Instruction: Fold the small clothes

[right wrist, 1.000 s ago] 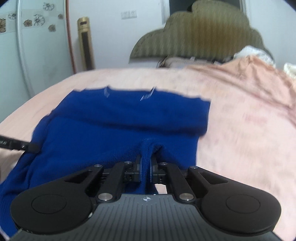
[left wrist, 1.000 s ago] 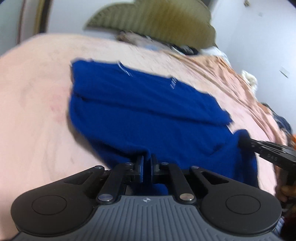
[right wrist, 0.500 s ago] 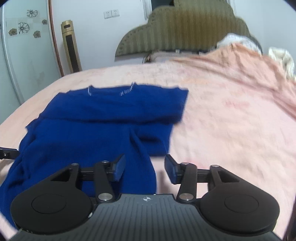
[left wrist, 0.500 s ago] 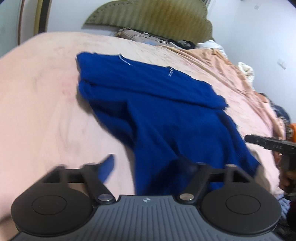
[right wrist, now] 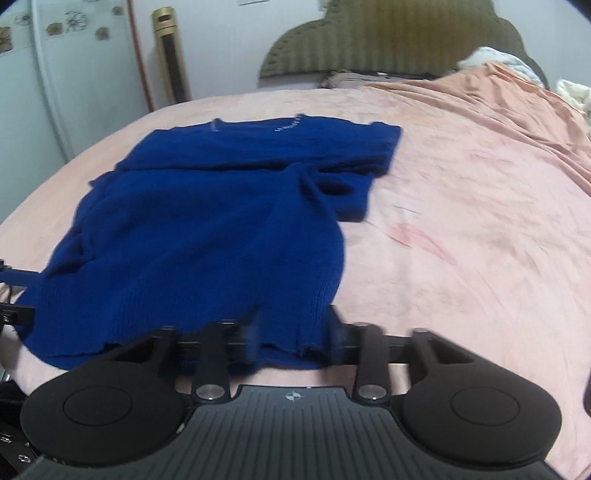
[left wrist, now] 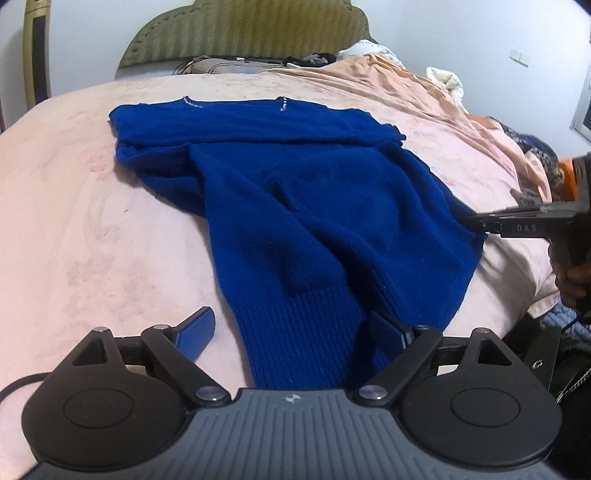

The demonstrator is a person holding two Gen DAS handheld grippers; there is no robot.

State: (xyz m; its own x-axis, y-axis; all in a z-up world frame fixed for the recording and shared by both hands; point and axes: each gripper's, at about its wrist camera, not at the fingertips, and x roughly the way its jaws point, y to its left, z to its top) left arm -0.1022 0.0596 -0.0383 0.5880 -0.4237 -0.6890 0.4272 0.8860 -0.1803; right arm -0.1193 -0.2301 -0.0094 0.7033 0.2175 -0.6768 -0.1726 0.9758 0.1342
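Note:
A dark blue knit sweater [left wrist: 314, 206] lies on the pink bed, neckline far, sleeves folded across the top, ribbed hem nearest me. My left gripper [left wrist: 291, 321] is opening. Its blue pads stand wide on either side of the hem's left part without pressing it. In the right wrist view the sweater [right wrist: 207, 229] reaches down to my right gripper [right wrist: 295, 332]. That gripper's jaws are closing and blurred, still apart, with the hem's right corner between them. The right gripper [left wrist: 476, 225] also shows from the side at the sweater's right edge, and the left gripper [right wrist: 14, 277] pokes in at the far left.
The pink bedsheet [left wrist: 74, 221] spreads wide on both sides of the sweater. A green padded headboard [left wrist: 243, 29] and a heap of clothes [left wrist: 443, 77] lie beyond. A gold tower appliance [right wrist: 171, 55] and a white cabinet [right wrist: 37, 92] stand against the wall. A hand [left wrist: 576, 280] holds the right tool.
Both grippers were shut on the sweater's fabric, then let go and drew back toward the near bed edge. The sweater's lower part now lies stretched out toward me. The right jaws are narrowing again.

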